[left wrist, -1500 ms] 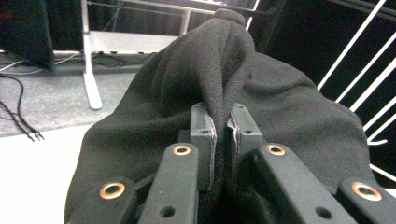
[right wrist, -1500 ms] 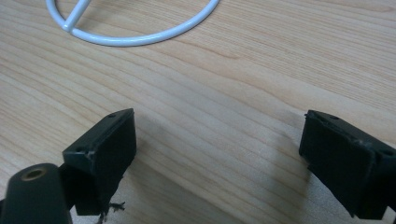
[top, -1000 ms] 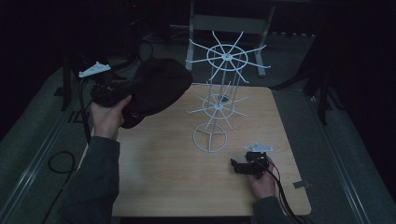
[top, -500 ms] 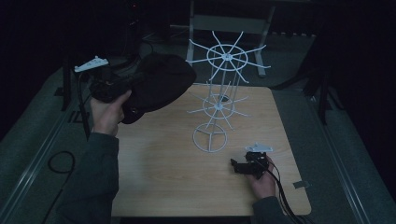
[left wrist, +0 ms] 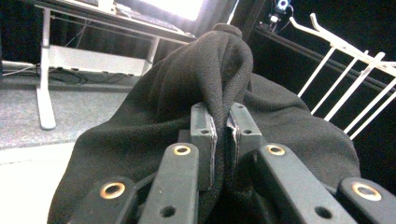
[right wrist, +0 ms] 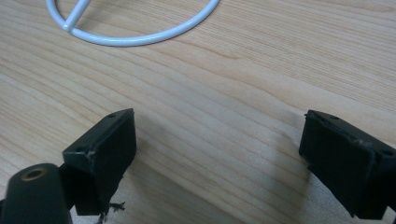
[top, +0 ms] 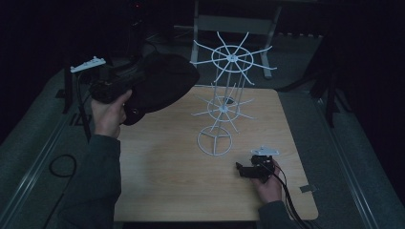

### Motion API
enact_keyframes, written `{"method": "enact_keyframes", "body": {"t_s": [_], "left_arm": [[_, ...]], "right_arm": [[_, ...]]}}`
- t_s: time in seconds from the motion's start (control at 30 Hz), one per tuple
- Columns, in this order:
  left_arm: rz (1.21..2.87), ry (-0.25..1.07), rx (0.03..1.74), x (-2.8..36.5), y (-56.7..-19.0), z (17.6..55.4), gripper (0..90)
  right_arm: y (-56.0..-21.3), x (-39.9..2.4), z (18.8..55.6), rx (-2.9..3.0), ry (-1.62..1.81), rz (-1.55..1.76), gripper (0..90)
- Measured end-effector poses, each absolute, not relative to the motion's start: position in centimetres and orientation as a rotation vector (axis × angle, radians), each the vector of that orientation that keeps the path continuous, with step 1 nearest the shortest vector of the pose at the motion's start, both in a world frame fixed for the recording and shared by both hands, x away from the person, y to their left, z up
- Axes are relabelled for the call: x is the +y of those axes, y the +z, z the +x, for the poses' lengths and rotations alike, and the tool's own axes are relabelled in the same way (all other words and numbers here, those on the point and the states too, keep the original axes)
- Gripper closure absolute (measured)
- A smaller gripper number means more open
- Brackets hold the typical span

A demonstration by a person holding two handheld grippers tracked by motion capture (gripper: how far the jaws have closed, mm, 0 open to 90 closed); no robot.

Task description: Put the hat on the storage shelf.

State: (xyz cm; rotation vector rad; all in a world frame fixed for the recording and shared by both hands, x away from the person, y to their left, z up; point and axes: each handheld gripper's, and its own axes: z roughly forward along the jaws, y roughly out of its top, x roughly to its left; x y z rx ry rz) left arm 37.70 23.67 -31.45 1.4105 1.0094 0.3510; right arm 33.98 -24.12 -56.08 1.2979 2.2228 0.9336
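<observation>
A black knit hat (top: pixel 160 86) hangs in the air over the table's far left corner, pinched by my left gripper (top: pixel 129 78). Between the two pads (left wrist: pixel 204 140) in the left gripper view runs a fold of the hat (left wrist: pixel 219 88), squeezed tight. A white wire stand (top: pixel 224 102) with two tiers of spokes and a ring base rises at the table's far middle, just right of the hat. My right gripper (top: pixel 241 170) lies low on the wooden table (top: pixel 167 176) near the stand's ring base (right wrist: pixel 135 32), its jaws wide apart with bare wood between them.
A desk frame with white legs (left wrist: pixel 44 70) stands on the grey floor behind the table. Black cables (top: pixel 59 164) trail on the floor at the left, and one runs from the right gripper off the near edge. A small grey tab (top: pixel 308 189) lies near the table's right corner.
My left hand has carried the hat slightly up and toward the wire stand. The right gripper has stayed where it was.
</observation>
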Motion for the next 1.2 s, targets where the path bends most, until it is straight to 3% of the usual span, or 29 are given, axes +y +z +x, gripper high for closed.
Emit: {"method": "enact_keyframes", "body": {"t_s": [1.2], "left_arm": [[1.201,0.296,0.971,25.0,-30.5,36.6,84.2]], "right_arm": [[-56.1,-24.1,34.0,2.223,0.934,1.297,10.7]]}}
